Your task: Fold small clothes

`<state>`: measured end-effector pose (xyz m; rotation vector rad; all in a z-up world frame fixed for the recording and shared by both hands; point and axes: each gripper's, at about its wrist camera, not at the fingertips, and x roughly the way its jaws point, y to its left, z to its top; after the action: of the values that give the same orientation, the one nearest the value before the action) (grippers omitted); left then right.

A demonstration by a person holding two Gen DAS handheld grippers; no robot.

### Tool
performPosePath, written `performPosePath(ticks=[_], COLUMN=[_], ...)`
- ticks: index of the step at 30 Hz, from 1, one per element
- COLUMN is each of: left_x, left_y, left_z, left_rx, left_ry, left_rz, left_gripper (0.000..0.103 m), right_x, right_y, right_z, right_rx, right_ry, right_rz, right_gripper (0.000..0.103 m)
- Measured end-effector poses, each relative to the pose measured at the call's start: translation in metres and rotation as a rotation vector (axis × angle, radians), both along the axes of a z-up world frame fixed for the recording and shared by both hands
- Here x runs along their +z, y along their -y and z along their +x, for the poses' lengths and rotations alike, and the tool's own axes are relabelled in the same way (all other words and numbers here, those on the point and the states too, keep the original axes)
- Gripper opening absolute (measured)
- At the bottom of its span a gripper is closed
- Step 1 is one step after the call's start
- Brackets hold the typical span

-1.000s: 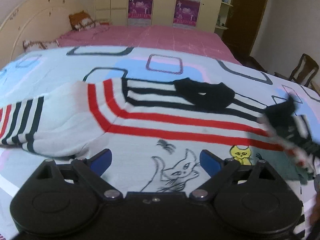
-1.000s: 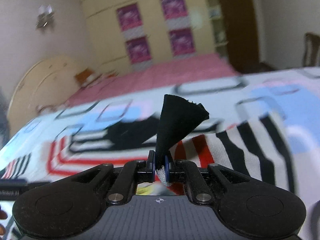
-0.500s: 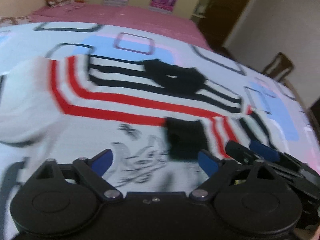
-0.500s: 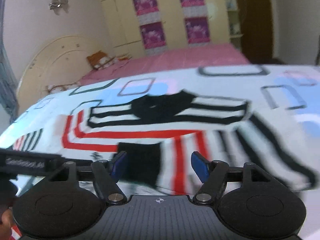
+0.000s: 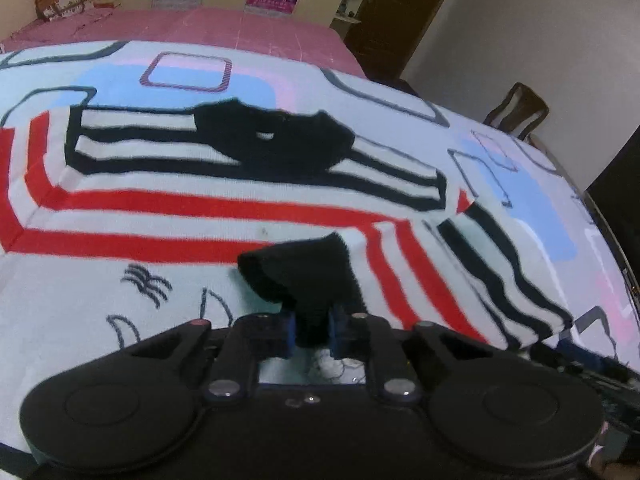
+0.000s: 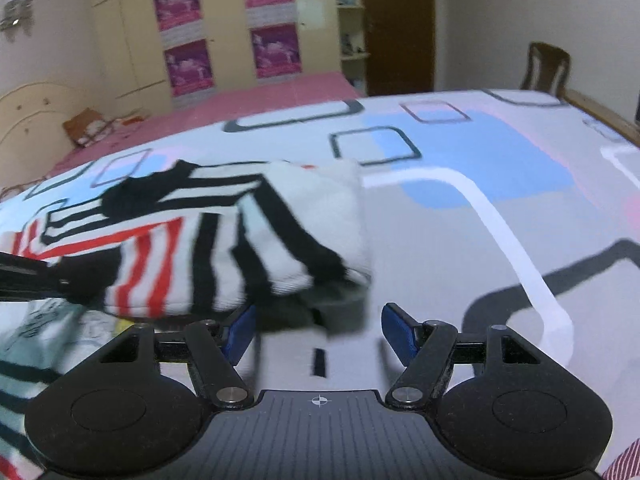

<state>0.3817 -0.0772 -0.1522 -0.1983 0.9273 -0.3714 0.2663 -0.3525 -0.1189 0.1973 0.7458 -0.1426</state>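
A small white sweater [image 5: 200,208] with red and black stripes and a black collar [image 5: 280,144] lies flat on the bed. Its right sleeve is folded in across the body, ending in a black cuff [image 5: 304,276]. My left gripper [image 5: 312,332] is closing its jaws, and the blue pads pinch that cuff, which stands up a little. In the right wrist view the folded striped sleeve [image 6: 240,248] lies just ahead. My right gripper [image 6: 318,328] stands open over the sleeve's dark edge, with its pads touching nothing.
The sweater rests on a pale sheet [image 6: 460,160] printed with blue, pink and grey rounded squares. Beyond it are a pink bedspread [image 5: 240,24], a cream wardrobe with purple posters [image 6: 224,28], a dark door [image 6: 400,20] and a wooden chair [image 6: 544,68].
My right gripper let go of the black cuff, opened and drew off to the right. My left gripper swung right and down to the cuff and shut on it.
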Motion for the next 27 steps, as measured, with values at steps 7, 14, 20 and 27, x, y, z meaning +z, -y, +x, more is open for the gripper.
performPosePath(ticks=[7, 14, 20, 27], left_x=[0.053, 0.017, 0.000, 0.037], left_y=[-0.034, -0.067, -0.065, -0.070], left_z=[0.000, 0.003, 0.001, -0.013], left_rx=[0.075, 0.160, 0.172, 0.240], left_ry=[0.133, 0.064, 0.030, 0.179], left_rz=[-0.063, 0.044, 0.104, 0.108], left_gripper=[0.012, 0.012, 0.022, 0.050], right_x=[-0.011, -0.021, -0.015, 0.015], right_y=[-0.007, -0.005, 0.000, 0.014], right_z=[0.018, 0.032, 0.025, 0.021], right_rx=[0.039, 0.017, 0.031, 0.033], right_ry=[-0.007, -0.024, -0.053, 0.042], right_rz=[-0.016, 0.011, 0.022, 0.025], right_gripper=[0.039, 0.017, 0.017, 0.055])
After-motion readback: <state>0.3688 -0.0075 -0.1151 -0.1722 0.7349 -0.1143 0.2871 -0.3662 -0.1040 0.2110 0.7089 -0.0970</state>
